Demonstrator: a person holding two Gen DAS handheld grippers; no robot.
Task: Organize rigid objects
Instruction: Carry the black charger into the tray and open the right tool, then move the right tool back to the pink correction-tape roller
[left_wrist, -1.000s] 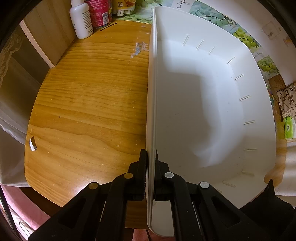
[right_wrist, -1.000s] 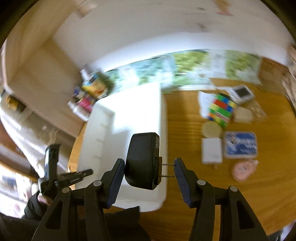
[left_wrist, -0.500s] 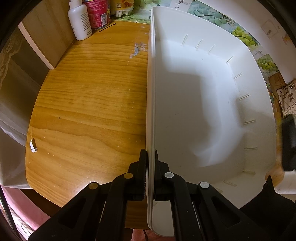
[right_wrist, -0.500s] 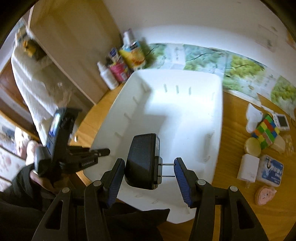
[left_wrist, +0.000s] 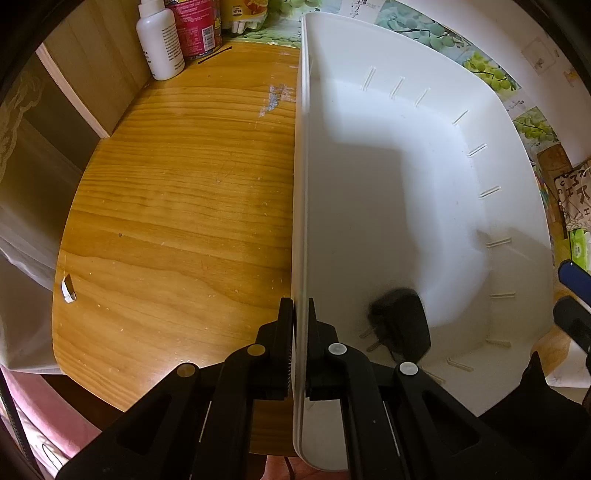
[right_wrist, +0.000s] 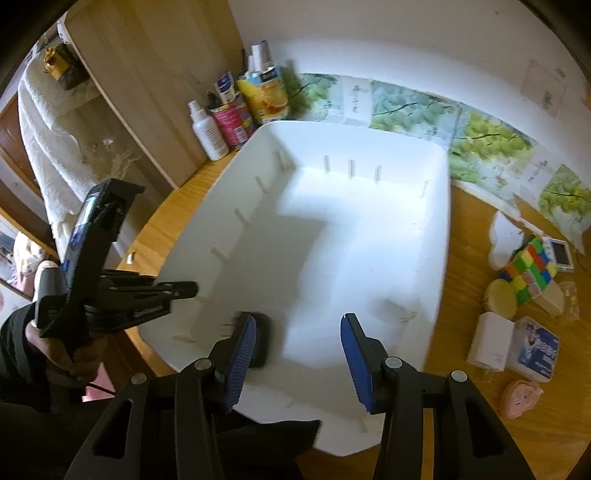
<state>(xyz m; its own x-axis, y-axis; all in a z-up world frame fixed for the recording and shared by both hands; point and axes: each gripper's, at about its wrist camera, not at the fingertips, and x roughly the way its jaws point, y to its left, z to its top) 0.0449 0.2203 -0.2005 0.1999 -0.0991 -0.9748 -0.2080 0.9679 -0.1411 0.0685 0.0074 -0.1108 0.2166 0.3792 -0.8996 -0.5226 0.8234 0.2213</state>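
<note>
A large white plastic bin (left_wrist: 406, 206) stands on the wooden table (left_wrist: 184, 206). My left gripper (left_wrist: 301, 314) is shut on the bin's near left wall and also shows in the right wrist view (right_wrist: 177, 291). A black plug adapter (left_wrist: 400, 325) lies blurred inside the bin near that wall; in the right wrist view it (right_wrist: 264, 341) is partly hidden behind the left finger. My right gripper (right_wrist: 297, 347) is open and empty above the bin's near end.
A white bottle (left_wrist: 160, 40), cans and a carton (right_wrist: 264, 96) stand at the table's back left. To the bin's right lie a colourful cube (right_wrist: 530, 269), a white box (right_wrist: 489, 341), a blue packet (right_wrist: 535, 349), a round disc (right_wrist: 502, 302) and a pink item (right_wrist: 521, 398).
My right gripper swung over the bin, opened and let go of the black adapter, which now lies inside the bin. My left gripper has kept its hold on the wall.
</note>
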